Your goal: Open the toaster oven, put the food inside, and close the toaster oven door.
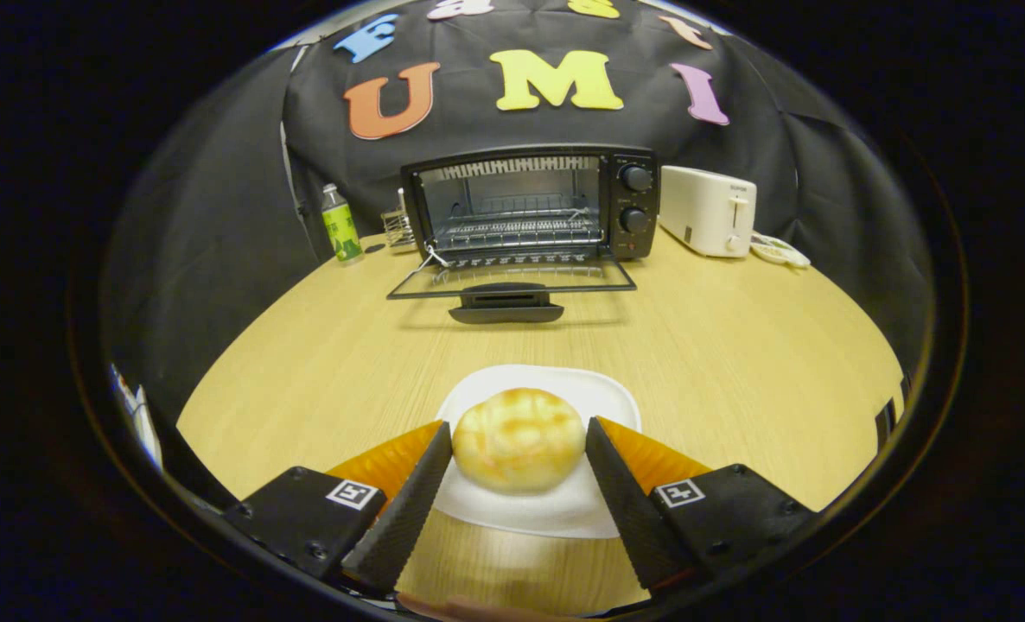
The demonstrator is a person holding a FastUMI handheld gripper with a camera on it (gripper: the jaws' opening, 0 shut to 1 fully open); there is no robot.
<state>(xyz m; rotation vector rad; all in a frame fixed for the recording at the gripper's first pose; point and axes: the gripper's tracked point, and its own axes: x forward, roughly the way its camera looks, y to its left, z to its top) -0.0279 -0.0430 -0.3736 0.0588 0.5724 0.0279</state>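
The worktop (737,363) carries the toaster oven (530,207) at the far side, door (512,281) down. Near me, the bun (518,439) sits on its plate (564,510) between my 2 fingers (519,445), spread apart at its sides. I should squeeze gently and evenly, then lift straight.
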